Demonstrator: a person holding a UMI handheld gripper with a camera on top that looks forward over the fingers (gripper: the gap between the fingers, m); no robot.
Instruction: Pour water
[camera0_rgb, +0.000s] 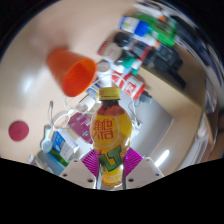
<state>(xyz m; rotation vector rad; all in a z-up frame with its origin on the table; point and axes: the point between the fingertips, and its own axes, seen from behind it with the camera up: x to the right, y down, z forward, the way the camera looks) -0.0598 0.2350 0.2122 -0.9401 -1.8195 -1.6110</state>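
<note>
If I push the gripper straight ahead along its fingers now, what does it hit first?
Nothing before the bottle: it already sits between the fingers of the gripper, apparently gripped. Pushed on, the bottle would probably meet the orange cup lying on its side beyond, though depth is unclear.

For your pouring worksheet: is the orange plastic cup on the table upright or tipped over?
Tipped over. The orange plastic cup lies on its side on the table, its open mouth facing sideways towards the yellow-labelled bottle.
</note>
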